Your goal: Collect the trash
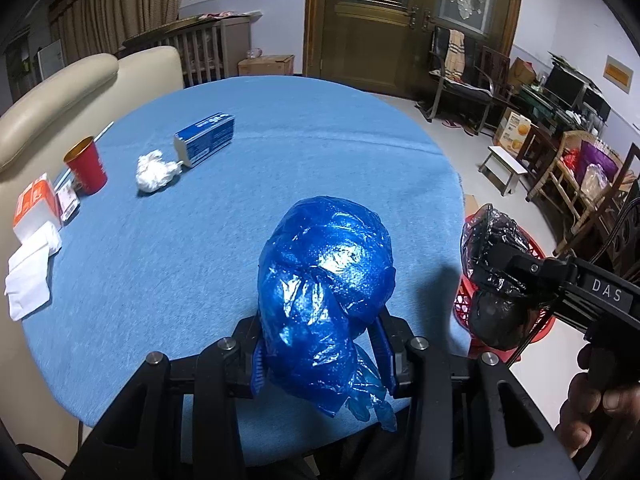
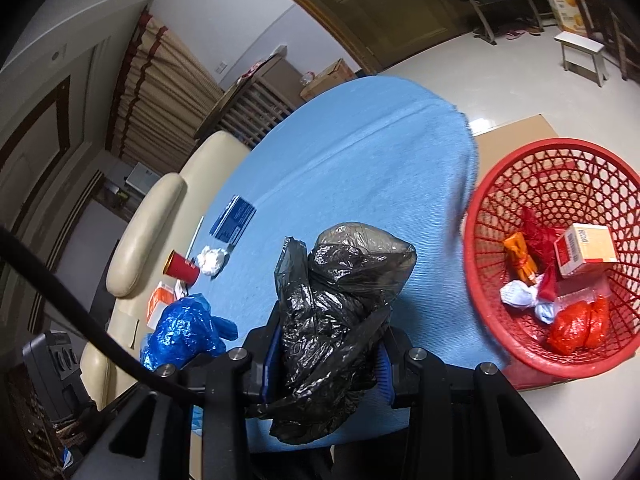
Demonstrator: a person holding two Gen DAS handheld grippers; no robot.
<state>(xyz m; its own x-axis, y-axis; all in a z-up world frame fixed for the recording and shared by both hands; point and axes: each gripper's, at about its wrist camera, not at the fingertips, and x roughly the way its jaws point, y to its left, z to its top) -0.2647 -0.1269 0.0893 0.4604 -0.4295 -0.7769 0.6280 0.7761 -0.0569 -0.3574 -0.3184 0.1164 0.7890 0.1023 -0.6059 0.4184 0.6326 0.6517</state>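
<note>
A: Notes, quick. Both hands loaded. Left gripper (image 1: pixel 324 344) pinched tight on a crumpled blue bag (image 1: pixel 326 292), held up over the near edge of the table (image 1: pixel 304 168). Right gripper (image 2: pixel 326 364) squeezed on a wad of black bag (image 2: pixel 340 320), also lifted.

B: So which step? Carrying to the bin?

A: Looks like it, transport w/ both pieces. Red basket (image 2: pixel 496 184) sits on the floor just beside the table's right edge, on a sheet of cardboard (image 2: pixel 516 128). Already has stuff in it (small carton, red and orange wrappers, white wads).

B: Next move?

A: My guess: swing the right hand over the rim, part the fingers, let the black bag drop; then bring the left across. Film's light and clingy, may stick to the pads.

B: What's left on the table?

A: Far left side: red cup (image 1: pixel 86 164), white crumpled tissue (image 1: pixel 154 172), blue box (image 1: pixel 206 138) on its side, orange-and-white pack (image 1: pixel 36 208), flat napkins (image 1: pixel 30 276). Thin white stick behind the cup, prob. a straw, hard to tell.

B: Room?

A: Blue cloth on a round top, cream chair (image 1: pixel 56 92) behind it, brown double door (image 1: pixel 408 20), cluttered chairs and boxes along the right wall.
</note>
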